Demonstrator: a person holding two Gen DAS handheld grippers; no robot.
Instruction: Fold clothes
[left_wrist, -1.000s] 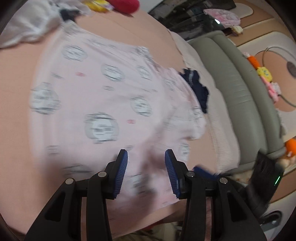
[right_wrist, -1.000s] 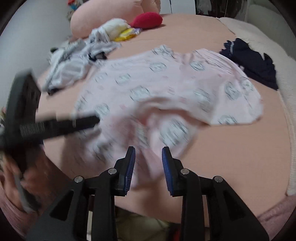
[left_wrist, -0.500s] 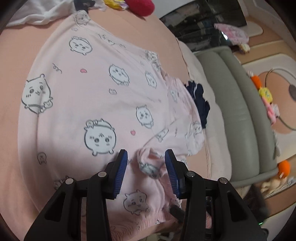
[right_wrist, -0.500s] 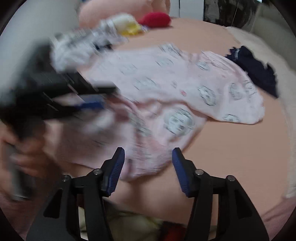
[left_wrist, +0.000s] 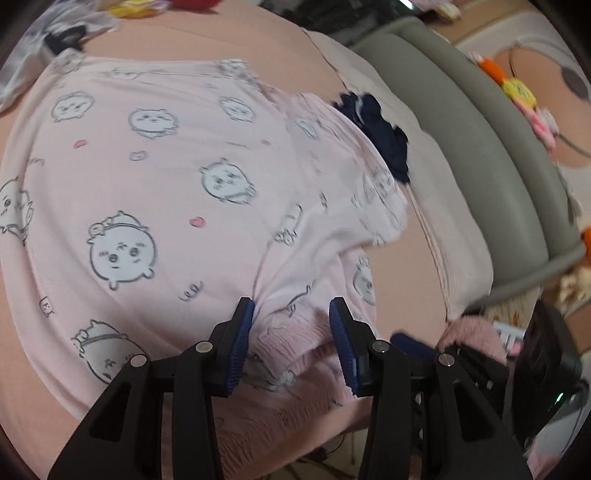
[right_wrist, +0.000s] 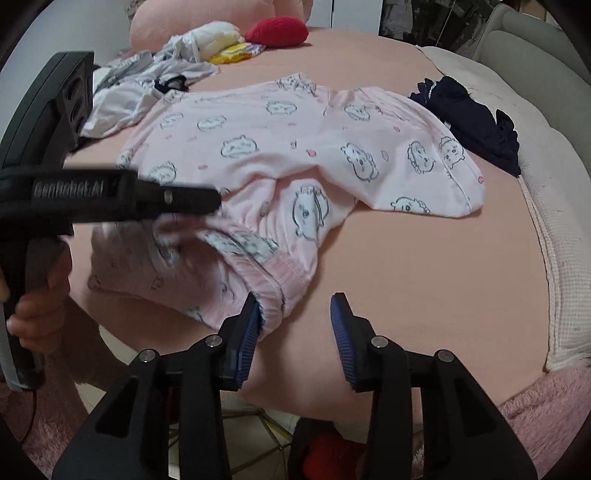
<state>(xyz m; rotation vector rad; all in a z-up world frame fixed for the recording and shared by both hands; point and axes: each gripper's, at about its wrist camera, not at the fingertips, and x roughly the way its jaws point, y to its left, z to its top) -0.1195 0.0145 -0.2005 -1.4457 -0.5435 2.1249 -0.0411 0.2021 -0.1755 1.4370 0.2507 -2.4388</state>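
Pink pyjama bottoms (right_wrist: 295, 147) printed with cartoon faces lie spread on the peach bed (right_wrist: 424, 258), the gathered waistband (right_wrist: 273, 273) nearest me. My left gripper (left_wrist: 291, 325) stands over the waistband end with a raised bunch of pink cloth (left_wrist: 295, 325) between its blue pads; the cloth brushes the left pad but the pads stand apart. In the right wrist view the left gripper (right_wrist: 214, 199) reaches in from the left over the garment. My right gripper (right_wrist: 295, 321) is low at the waistband's edge, jaws closing; its left pad touches the hem, and mostly bare sheet lies between the jaws.
A navy garment (right_wrist: 476, 122) lies right of the pyjamas on a cream blanket (right_wrist: 546, 206). White and grey clothes (right_wrist: 140, 85), a red plush (right_wrist: 277, 31) and a pink pillow (right_wrist: 207, 18) sit at the back. A grey padded edge (left_wrist: 480, 140) borders the bed. A hand (right_wrist: 37, 310) holds the left gripper.
The left gripper slid across the garment onto the waistband, where cloth now bunches between its pads. The right gripper's jaws spread wide, then narrowed, and it dropped to the waistband's edge.
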